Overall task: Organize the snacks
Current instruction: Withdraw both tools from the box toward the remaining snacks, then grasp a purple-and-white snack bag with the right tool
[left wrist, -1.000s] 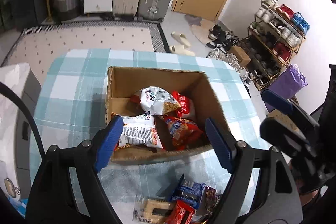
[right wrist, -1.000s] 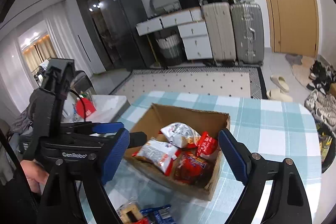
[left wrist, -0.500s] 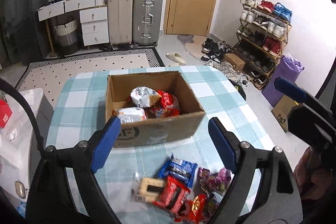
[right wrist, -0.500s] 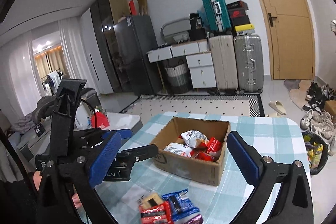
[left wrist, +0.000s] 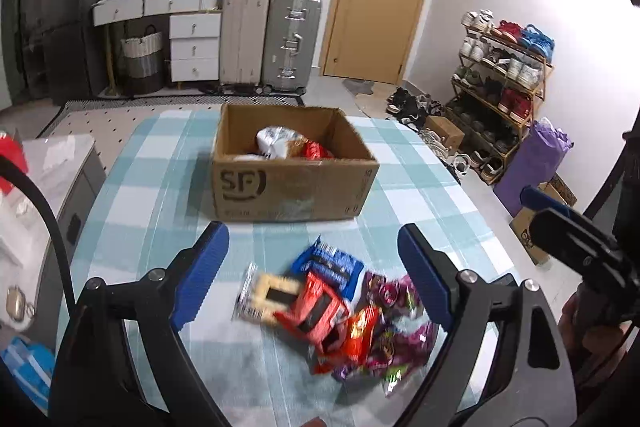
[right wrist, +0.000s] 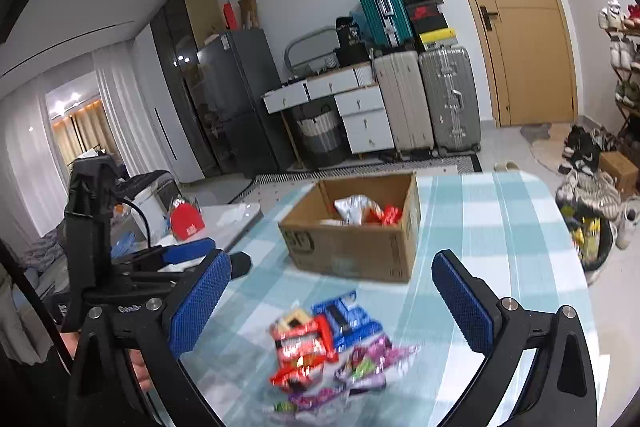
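Both grippers' fingers (left wrist: 424,279) wide apart, nothing btwn; cardboard box (left wrist: 292,183) holds snack bags (left wrist: 280,143).

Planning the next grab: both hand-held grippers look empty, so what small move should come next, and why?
Probably lower the left hand-held gripper onto the red packet atop the loose snack pile. Its jaws have just been opening and hold nothing. That packet lies between them, and the cardboard box behind already holds snacks.
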A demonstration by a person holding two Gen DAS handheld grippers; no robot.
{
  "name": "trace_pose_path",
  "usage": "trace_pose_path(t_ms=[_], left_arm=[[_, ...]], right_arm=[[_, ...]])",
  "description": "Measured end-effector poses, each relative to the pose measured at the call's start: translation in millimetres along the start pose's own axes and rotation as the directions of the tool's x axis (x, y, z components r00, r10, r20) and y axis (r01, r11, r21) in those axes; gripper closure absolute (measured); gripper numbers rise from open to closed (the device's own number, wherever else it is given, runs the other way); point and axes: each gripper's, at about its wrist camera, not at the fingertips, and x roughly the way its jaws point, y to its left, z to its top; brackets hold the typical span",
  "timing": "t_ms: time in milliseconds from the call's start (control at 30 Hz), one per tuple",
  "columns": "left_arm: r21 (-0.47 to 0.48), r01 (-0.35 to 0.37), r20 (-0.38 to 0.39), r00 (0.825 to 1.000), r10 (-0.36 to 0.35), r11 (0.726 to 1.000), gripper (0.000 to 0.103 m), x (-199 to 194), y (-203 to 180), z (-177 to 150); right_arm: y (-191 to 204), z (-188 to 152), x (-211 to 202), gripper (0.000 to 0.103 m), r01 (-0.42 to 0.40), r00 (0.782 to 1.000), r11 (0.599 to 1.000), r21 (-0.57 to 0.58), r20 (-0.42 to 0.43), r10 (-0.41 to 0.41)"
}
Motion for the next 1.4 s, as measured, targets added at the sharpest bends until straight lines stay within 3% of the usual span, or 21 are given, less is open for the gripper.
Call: trace_pose_path(t_ms=[100, 267, 467, 700, 833, 1400], left_arm=[[-0.015, -0.004, -0.015, 1.0, 0.004, 1.0, 0.002, -7, 6, -19], [-0.038, 0.002, -0.02, 1.0, -0.003, 0.999, 0.001, -21, 14, -55], [-0.035, -0.052, -0.05, 0.997, 0.051, 0.998, 0.001, -14, 20, -79], [-0.054, -0.054, -0.063, 0.997, 0.05, 0.997, 0.001, -3, 29, -94], [-0.042, -0.054, -0.095, 0.994, 0.05, 0.998, 0.001, 11, 29, -104], [-0.066, -0.042, -0.19, 0.981, 0.029, 0.997, 0.001, 52, 45, -128]], right_arm=[[-1, -14, -1, 0.001, 0.006, 1.0, 1.0, 0.01, -0.022, -0.005], [-1, -41, 1, 0.001, 0.001, 0.998, 0.999, 0.053, -0.067, 0.002], [-7, -81, 9, 0.001, 0.001, 0.993, 0.992, 0.126, -0.119, 0.014], [-16, -115, 25, 0.001, 0.029, 0.978, 0.987, 0.158, -0.208, 0.005], [-22, -130, 37, 0.001, 0.016, 0.967, 0.976, 0.215, -0.251, 0.039], [-24, -141, 77, 0.001, -0.053, 0.934, 0.945, 0.322, -0.32, 0.162]])
